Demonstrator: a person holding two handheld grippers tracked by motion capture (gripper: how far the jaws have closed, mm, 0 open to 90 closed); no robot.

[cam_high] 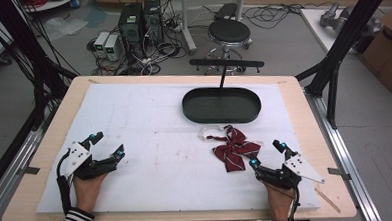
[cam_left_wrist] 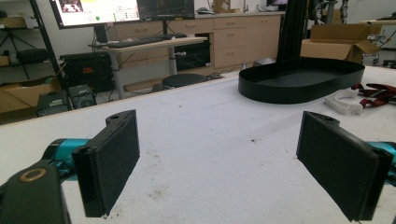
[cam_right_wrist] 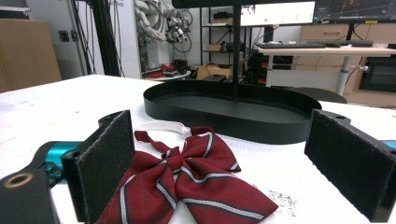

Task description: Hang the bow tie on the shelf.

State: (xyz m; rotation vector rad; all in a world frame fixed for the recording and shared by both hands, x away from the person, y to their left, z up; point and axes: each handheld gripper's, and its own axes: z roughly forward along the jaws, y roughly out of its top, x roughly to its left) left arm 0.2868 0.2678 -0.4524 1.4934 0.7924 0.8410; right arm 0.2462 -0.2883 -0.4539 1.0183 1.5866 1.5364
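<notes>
While lying flat on the white mat (cam_high: pixel 149 127), the bow tie (cam_high: pixel 234 149) is sitting just in front of the black tray (cam_high: pixel 222 105), on the person's side of it and a little toward the tray's right end, close to the tray but not touching it. Item: a ready-tied bow of dark red woven cloth, crossed by thin pale stripes edged in navy, with two broad soft loops, a narrow centre knot and two pointed tails hanging below; a white elastic neck band (cam_high: pixel 208 133) is curling out from its tray-facing side. Tray: oval, shallow, matte black, with a low upright wall, a slim black post (cam_high: pixel 223 77) rising from its far rim and carrying a flat crossbar (cam_high: pixel 227 63). Mat: white, slightly fuzzy, stained with brownish specks, covering a pale wooden table (cam_high: pixel 305 135) with rounded corners. Right gripper (cam_high: pixel 267 154): resting on the mat further from the tray than the bow, jaws standing wide and released, the bow lying ahead between them with neither pad touching it; pads are flat, rectangular, coarse black foam on teal-tipped arms. Left gripper (cam_high: pixel 108 145): resting well to the left of the tray's near side, jaws likewise spread wide with nothing between them, the same black foam pads showing.
</notes>
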